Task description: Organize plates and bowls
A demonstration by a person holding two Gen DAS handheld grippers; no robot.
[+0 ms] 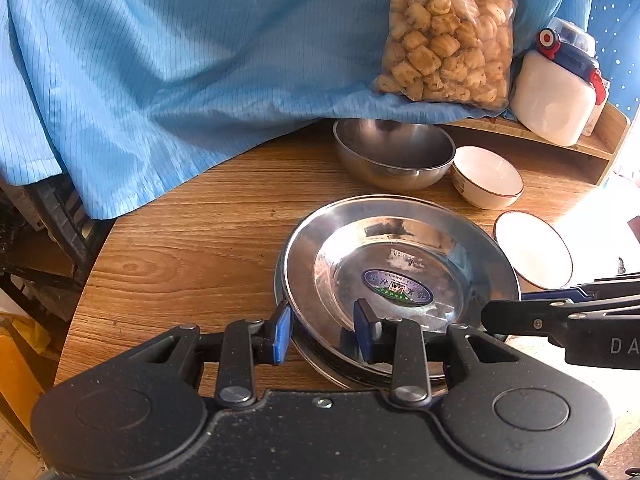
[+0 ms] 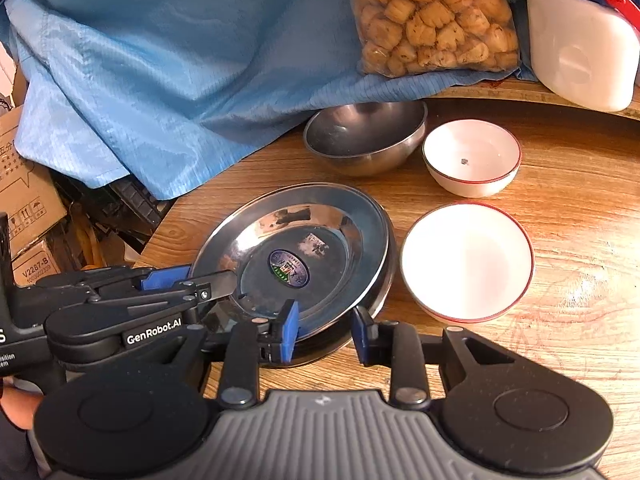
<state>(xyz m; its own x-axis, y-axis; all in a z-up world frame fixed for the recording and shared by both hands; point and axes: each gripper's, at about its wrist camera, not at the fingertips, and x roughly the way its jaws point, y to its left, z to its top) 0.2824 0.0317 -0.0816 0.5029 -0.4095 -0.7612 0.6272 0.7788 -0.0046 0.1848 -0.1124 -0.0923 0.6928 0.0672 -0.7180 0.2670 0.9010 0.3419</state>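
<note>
A steel plate (image 1: 400,248) with an oval sticker rests on another steel plate on the wooden table (image 1: 192,248); the stack also shows in the right wrist view (image 2: 320,232). My left gripper (image 1: 324,330) is open, its blue pads straddling the top plate's near rim. My right gripper (image 2: 326,332) is open, its pads either side of the stack's near rim. A steel bowl (image 1: 394,154) (image 2: 364,136) stands behind, with two white red-rimmed bowls, one far (image 1: 488,176) (image 2: 472,156) and one near (image 1: 534,252) (image 2: 466,260).
A blue cloth (image 1: 180,60) hangs over the table's back. A bag of snacks (image 1: 448,36) and a white bottle (image 1: 552,92) sit on a wooden shelf (image 1: 592,148). Cardboard boxes (image 2: 24,200) lie off the left edge.
</note>
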